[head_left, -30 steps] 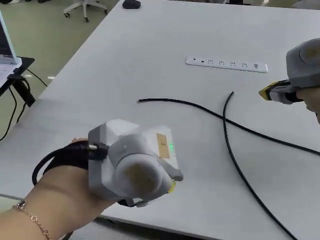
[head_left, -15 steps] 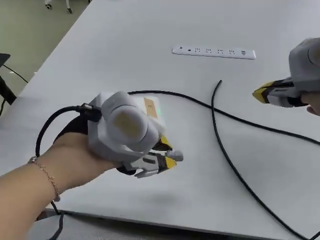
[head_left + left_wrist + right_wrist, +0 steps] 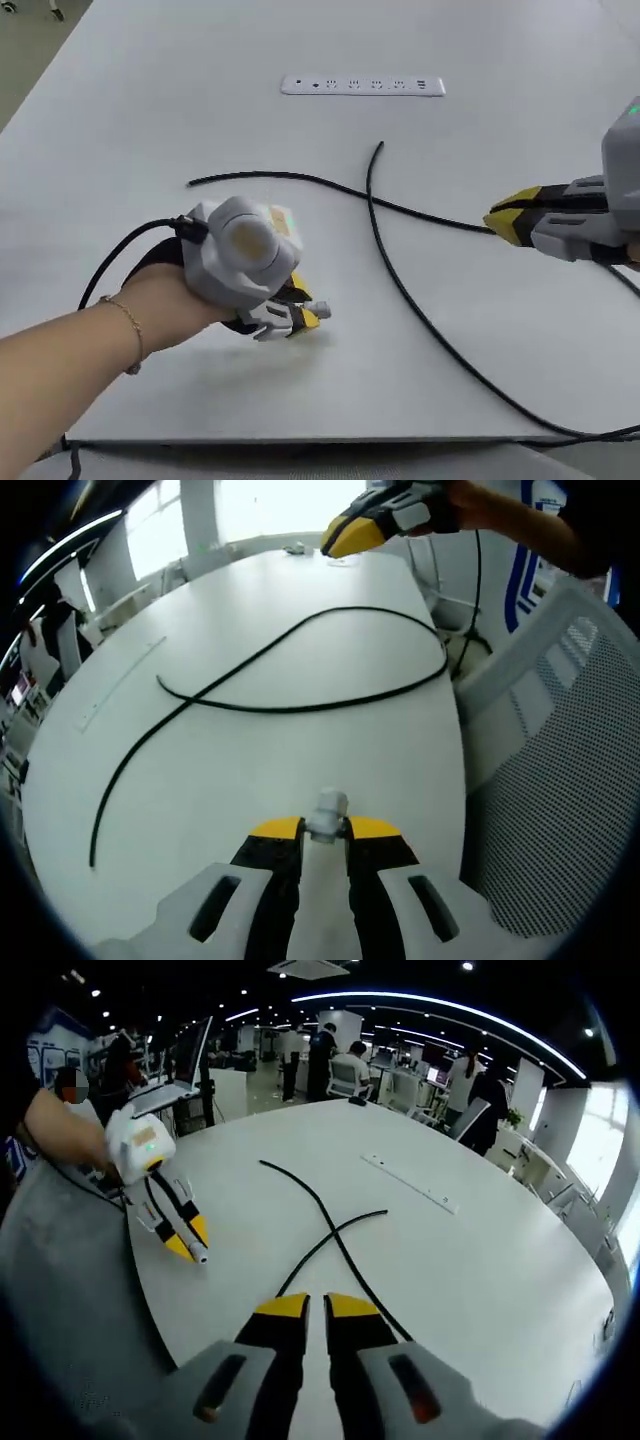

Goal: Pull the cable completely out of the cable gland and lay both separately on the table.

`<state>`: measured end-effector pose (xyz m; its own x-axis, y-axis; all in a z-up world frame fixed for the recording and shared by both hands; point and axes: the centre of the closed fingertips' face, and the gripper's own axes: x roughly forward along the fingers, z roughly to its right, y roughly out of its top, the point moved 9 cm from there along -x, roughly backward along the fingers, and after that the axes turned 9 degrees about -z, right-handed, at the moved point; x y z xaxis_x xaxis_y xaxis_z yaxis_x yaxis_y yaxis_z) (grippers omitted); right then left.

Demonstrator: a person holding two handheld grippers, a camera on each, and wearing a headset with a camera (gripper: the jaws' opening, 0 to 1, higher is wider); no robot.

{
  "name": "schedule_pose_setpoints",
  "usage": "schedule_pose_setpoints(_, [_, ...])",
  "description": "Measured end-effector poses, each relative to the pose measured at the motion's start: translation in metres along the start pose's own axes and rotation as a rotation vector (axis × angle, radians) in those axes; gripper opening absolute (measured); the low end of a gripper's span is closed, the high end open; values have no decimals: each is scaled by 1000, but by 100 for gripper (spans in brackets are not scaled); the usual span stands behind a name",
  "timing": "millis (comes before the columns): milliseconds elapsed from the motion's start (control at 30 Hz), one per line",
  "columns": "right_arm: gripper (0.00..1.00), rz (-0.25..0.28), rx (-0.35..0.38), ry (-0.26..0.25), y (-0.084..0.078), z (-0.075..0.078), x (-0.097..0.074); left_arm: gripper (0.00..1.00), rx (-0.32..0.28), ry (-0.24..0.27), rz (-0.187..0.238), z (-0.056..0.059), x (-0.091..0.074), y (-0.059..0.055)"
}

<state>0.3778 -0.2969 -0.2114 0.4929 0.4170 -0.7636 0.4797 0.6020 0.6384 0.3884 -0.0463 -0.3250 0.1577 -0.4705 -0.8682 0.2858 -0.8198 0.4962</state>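
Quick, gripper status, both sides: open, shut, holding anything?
Left gripper: shut on the cable gland, pinched between its yellow tips.
Right gripper: shut, nothing between its jaws; the cable lies loose on the table.

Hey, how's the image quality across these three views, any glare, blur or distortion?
Head view: even soft light, sharp, faint shadow on the table beneath the left gripper. Left gripper view: windows at the top blown out white, fisheye bends the table edge, cable gland close to the lens looks slightly soft. Right gripper view: dimmer room, bright ceiling strips, strong fisheye curvature.
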Motion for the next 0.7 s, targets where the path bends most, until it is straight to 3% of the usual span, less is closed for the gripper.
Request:
schedule_pose_setpoints(100, [5,-5,16,-13,-7,-5,-8,18,-1,-3,13,0,4,-1])
schedule_pose_setpoints(367, [5,-8,90,-32,-27,-13,-19,18,39,-7,-22,1,13,-7])
schedule_pose_setpoints(467, [5,-32,106,-34,-35,-15,-20,20,35,-14,-34,2,9,-9])
schedule_pose_setpoints(533, [6,-40,106,-29,-36,-16,-21,27,33,-10,-24,3,4,-7])
schedule_pose_setpoints(700, [10,-62,120,17,-39,-24,-23,29,27,-4,-16,7,-16,-4])
